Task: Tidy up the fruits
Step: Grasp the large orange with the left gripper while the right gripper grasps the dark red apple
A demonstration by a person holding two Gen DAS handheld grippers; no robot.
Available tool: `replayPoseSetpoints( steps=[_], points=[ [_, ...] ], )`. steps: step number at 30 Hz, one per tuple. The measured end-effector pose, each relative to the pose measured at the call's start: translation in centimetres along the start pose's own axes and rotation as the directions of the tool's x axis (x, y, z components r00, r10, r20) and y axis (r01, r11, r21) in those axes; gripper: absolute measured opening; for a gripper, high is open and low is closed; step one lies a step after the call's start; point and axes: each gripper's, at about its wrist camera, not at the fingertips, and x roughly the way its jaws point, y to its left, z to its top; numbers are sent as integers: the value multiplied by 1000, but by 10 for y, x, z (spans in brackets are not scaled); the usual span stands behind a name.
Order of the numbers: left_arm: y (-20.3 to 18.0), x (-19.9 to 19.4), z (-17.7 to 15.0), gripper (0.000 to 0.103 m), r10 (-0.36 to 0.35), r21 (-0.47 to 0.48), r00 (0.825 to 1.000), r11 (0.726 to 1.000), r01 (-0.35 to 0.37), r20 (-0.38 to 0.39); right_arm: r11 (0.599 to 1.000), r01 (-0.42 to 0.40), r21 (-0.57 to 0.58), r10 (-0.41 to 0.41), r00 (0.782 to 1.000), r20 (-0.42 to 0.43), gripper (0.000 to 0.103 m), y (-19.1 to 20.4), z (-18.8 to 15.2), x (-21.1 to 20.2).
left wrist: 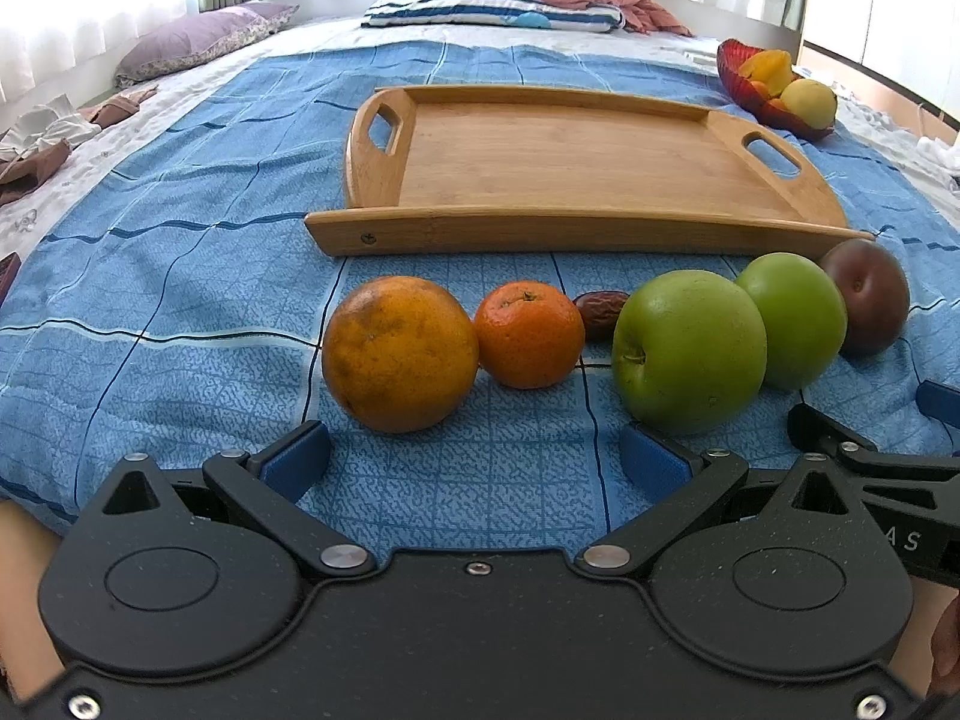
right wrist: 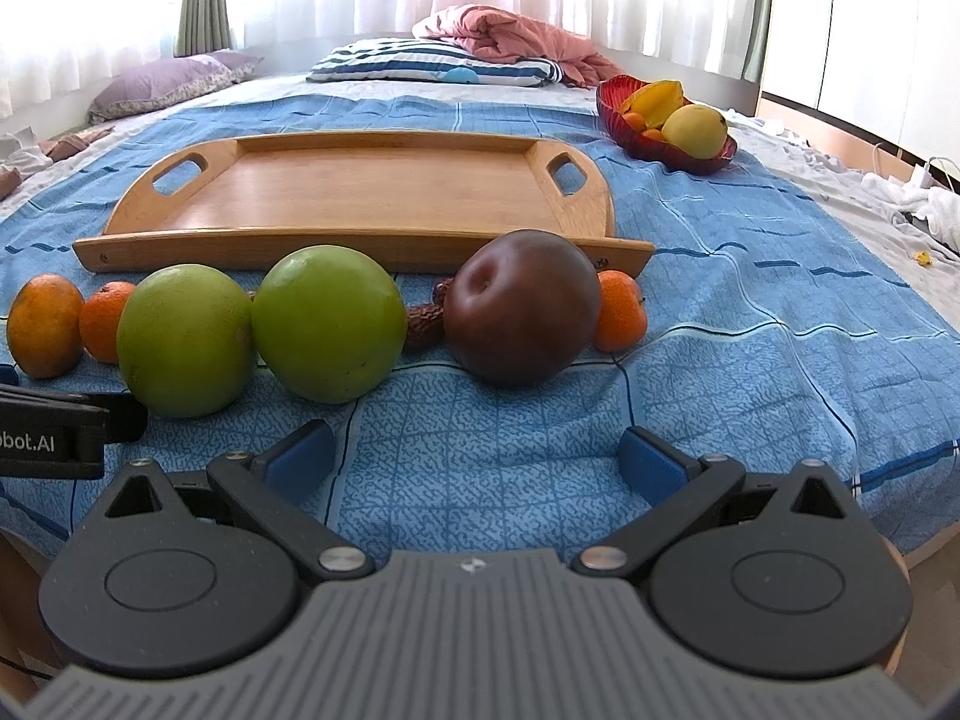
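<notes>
Fruit row (left wrist: 600,336) lies just ahead — left gripper (left wrist: 474,462) spread, empty.

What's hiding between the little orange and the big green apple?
A small wrinkly brown date lies on the blanket between the little orange and the green apple. The left wrist view shows it best.

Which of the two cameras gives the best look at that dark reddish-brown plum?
The right wrist view: the plum sits near the middle, whole and close, just ahead of the open right gripper. In the left wrist view the plum lies off at the right edge, partly hidden behind a green apple.
</notes>
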Motion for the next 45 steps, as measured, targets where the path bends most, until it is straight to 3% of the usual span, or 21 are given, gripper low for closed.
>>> replayPoseSetpoints(
  steps=[8,16,19,25,30,35,37,45],
  points=[
    [-2,1,-16,103,14,-3,997,1000,-14,81,999,-28,41,26,999,39,103,-12,5,-3],
    [6,-7,-13,98,-4,-42,993,999,9,116,997,26,67,-33,994,107,89,-30,18,-10],
    [14,-16,-11,95,6,-78,986,997,7,169,997,40,58,-47,992,118,82,-33,21,-11],
    [23,-26,0,93,63,-61,963,997,-49,260,999,23,38,-27,991,128,74,-32,27,-8],
    [27,-24,3,86,51,-65,966,997,-36,255,1000,17,24,-20,991,132,72,-28,28,-5],
    [28,-22,0,63,20,-78,974,997,-2,226,999,-2,33,-2,992,128,71,-28,30,-2],
    [26,-23,-2,55,41,-62,974,998,-28,223,999,-8,34,4,992,128,69,-29,30,-1],
    [21,-21,-9,54,39,-27,979,999,-34,200,1000,-15,23,12,992,129,67,-24,32,4]
  ],
)
